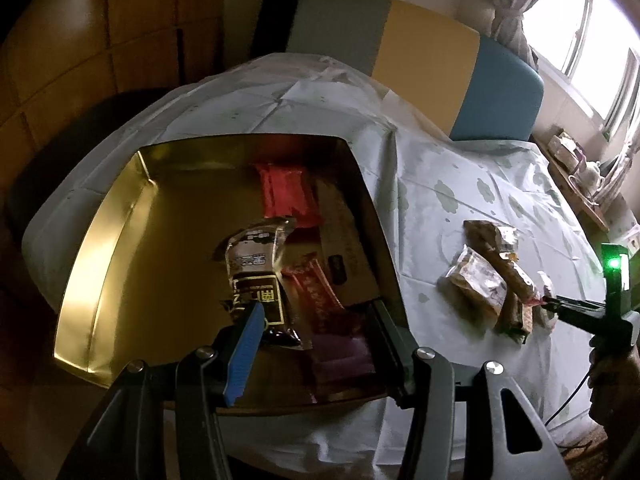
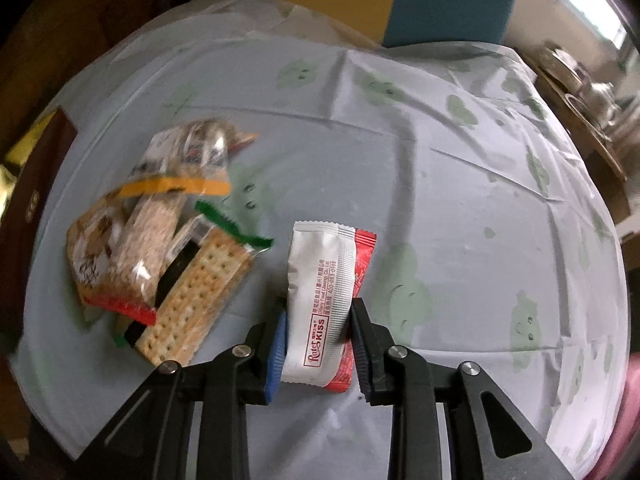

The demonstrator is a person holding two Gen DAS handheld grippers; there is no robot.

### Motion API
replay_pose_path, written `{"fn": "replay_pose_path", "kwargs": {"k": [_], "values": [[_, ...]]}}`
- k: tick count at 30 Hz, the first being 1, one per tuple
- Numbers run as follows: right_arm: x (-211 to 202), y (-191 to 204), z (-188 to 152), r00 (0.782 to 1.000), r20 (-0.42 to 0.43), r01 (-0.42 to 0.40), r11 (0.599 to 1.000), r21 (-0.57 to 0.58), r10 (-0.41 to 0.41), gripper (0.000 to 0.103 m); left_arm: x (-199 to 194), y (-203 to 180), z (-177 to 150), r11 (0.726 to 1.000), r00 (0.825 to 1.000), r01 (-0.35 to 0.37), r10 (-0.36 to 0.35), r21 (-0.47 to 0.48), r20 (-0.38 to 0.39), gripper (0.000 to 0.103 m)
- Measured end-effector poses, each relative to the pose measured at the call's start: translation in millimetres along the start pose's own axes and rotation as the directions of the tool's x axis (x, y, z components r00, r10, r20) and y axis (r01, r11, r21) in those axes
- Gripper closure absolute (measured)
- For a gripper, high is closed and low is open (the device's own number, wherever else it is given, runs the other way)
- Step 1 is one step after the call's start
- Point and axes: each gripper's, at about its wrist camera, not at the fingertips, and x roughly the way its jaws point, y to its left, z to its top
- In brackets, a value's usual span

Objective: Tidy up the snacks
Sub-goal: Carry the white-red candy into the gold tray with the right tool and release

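Observation:
A gold box (image 1: 120, 216) holds several snack packets: a red one (image 1: 286, 194), a dark packet (image 1: 256, 268), a dark red bar (image 1: 316, 296) and a purple one (image 1: 340, 360). My left gripper (image 1: 316, 316) is open above them, empty. My right gripper (image 2: 318, 320) is shut on a white and red Kiss packet (image 2: 320, 292), held above the tablecloth. It shows at the right of the left wrist view (image 1: 548, 304). A pile of cracker packets (image 2: 160, 240) lies to its left, also seen in the left wrist view (image 1: 488, 280).
A pale tablecloth with green prints (image 2: 440, 160) covers the table. A grey, yellow and blue chair back (image 1: 420, 52) stands behind it. A side shelf with a teapot (image 1: 588, 176) is at the far right by the window.

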Motion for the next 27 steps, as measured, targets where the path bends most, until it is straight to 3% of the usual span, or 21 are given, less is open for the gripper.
{"fn": "replay_pose_path", "kwargs": {"k": [6,13,17,21,24,27], "values": [[-8,-20,5,0.999,0.045,-0.004,0.998,0.070,0.001,0.074,-2,21,3,0.998,1.000,-0.012,0.013,-0.057,0.006,0.049],[-29,-41,10,0.984,0.142,-0.134,0.976,0.169,0.111,0.074,-8,55,5,0.989,0.998,-0.055,0.059,-0.135,0.029,0.049],[-49,-27,13,0.954,0.196,-0.248,0.964,0.100,0.225,0.074,-10,71,6,0.981,0.996,-0.071,0.078,-0.178,0.032,0.049],[-69,14,15,0.919,0.208,-0.340,0.940,-0.017,0.336,0.074,-11,79,6,0.977,0.995,-0.080,0.089,-0.200,0.040,0.049],[-83,65,16,0.883,0.199,-0.400,0.903,-0.157,0.426,0.074,-16,87,7,0.973,0.994,-0.084,0.098,-0.217,0.055,0.049],[-97,124,17,0.837,0.171,-0.460,0.837,-0.297,0.520,0.074,-21,98,8,0.966,0.991,-0.092,0.112,-0.242,0.068,0.049]]}}
